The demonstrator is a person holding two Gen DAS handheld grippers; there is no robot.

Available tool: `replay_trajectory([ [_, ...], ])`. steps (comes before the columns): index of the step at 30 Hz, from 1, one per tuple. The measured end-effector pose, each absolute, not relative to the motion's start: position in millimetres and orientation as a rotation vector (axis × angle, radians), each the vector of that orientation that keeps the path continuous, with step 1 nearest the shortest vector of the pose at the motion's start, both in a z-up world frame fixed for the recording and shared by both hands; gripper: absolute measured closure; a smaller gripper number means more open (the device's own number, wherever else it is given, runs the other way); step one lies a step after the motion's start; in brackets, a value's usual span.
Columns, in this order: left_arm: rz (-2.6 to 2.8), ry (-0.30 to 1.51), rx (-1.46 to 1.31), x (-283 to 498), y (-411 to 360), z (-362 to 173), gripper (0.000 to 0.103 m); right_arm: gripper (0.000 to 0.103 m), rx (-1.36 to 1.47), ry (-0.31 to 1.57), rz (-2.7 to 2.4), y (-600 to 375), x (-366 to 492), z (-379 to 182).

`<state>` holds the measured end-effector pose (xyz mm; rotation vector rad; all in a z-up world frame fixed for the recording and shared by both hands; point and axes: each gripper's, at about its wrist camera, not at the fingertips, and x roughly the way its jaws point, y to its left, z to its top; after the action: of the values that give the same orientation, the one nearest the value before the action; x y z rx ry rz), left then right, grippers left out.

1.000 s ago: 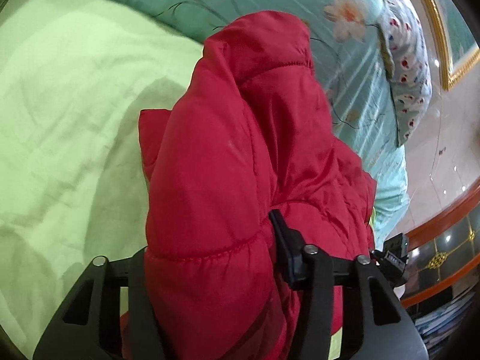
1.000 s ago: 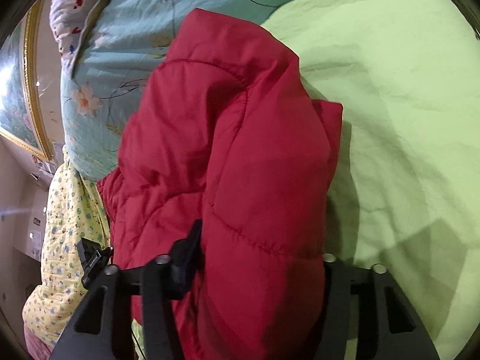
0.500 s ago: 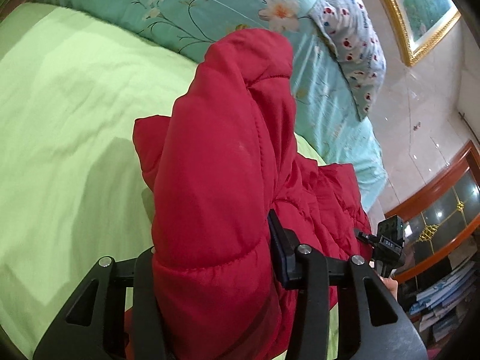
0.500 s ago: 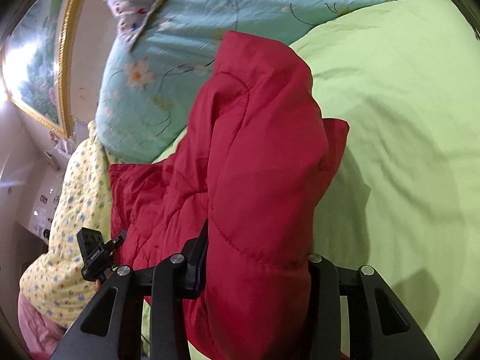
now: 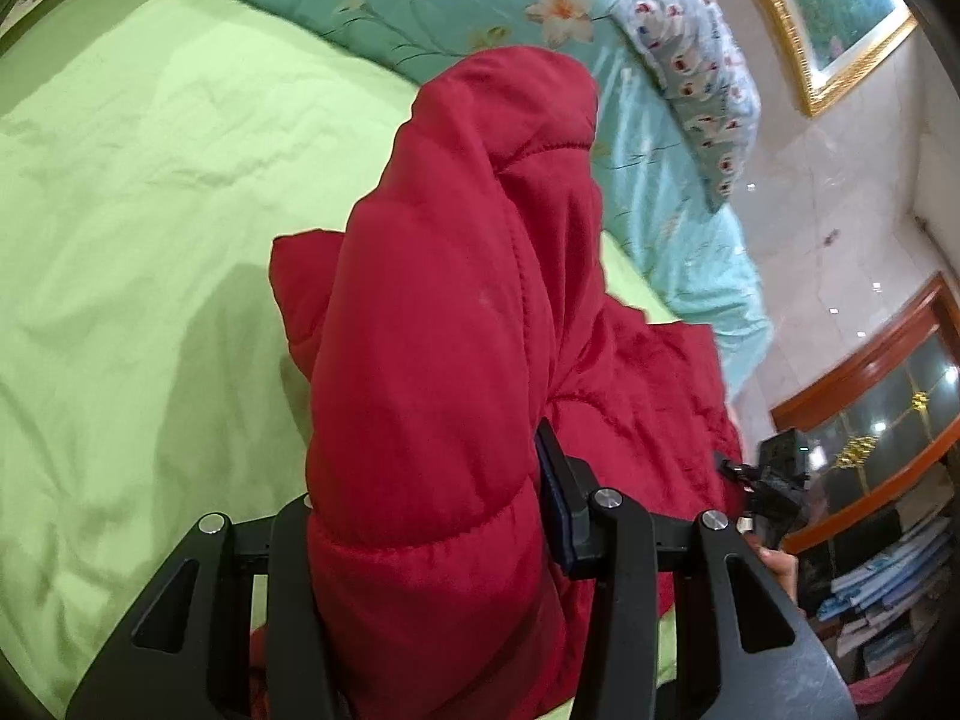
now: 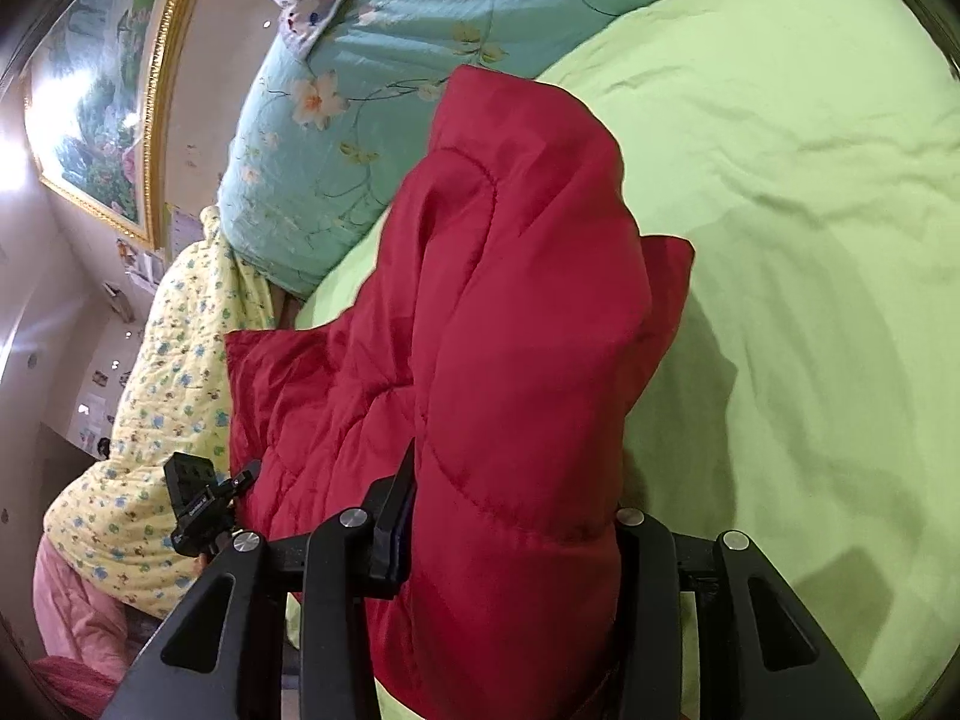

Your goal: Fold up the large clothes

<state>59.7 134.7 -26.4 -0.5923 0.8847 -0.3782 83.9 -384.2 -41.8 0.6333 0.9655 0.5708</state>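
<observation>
A red quilted puffer jacket (image 5: 444, 312) is held up over a bed with a light green sheet (image 5: 132, 192). My left gripper (image 5: 426, 516) is shut on a thick fold of the jacket, which bulges up between the jaws. My right gripper (image 6: 510, 516) is shut on another thick fold of the same jacket (image 6: 516, 300). The jacket's middle sags between the two grippers toward the sheet (image 6: 810, 240). Each view shows the other gripper's camera at the side. The fingertips are hidden by the fabric.
A teal floral quilt (image 5: 480, 18) and a patterned pillow (image 5: 690, 60) lie at the head of the bed. A gold-framed picture (image 6: 102, 96) hangs on the wall. The person in yellow floral clothes (image 6: 162, 420) stands at the bedside. A wood cabinet (image 5: 870, 408) stands beside the bed.
Both grippers have lifted and drawn back with the jacket still clamped. More of the sheet, quilt and wall shows now, and the jacket hangs farther from the quilt.
</observation>
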Motion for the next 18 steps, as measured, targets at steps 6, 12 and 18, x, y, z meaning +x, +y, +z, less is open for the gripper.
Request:
replay_trajectory([
  [6, -0.259, 0.917, -0.535, 72.5, 128.1, -47.8, 0.049, 0.047, 0.618, 0.985, 0.469, -386.9, 92.7, -62.6],
  [12, -0.149, 0.886, -0.479, 71.0, 121.5, -54.7, 0.028, 0.040, 0.651, 0.954, 0.440, -391.0, 90.4, -76.0],
  [18, -0.060, 0.849, -0.480, 54.9, 129.2, -54.7, 0.018, 0.035, 0.668, 0.937, 0.429, -396.4, 87.7, -81.2],
])
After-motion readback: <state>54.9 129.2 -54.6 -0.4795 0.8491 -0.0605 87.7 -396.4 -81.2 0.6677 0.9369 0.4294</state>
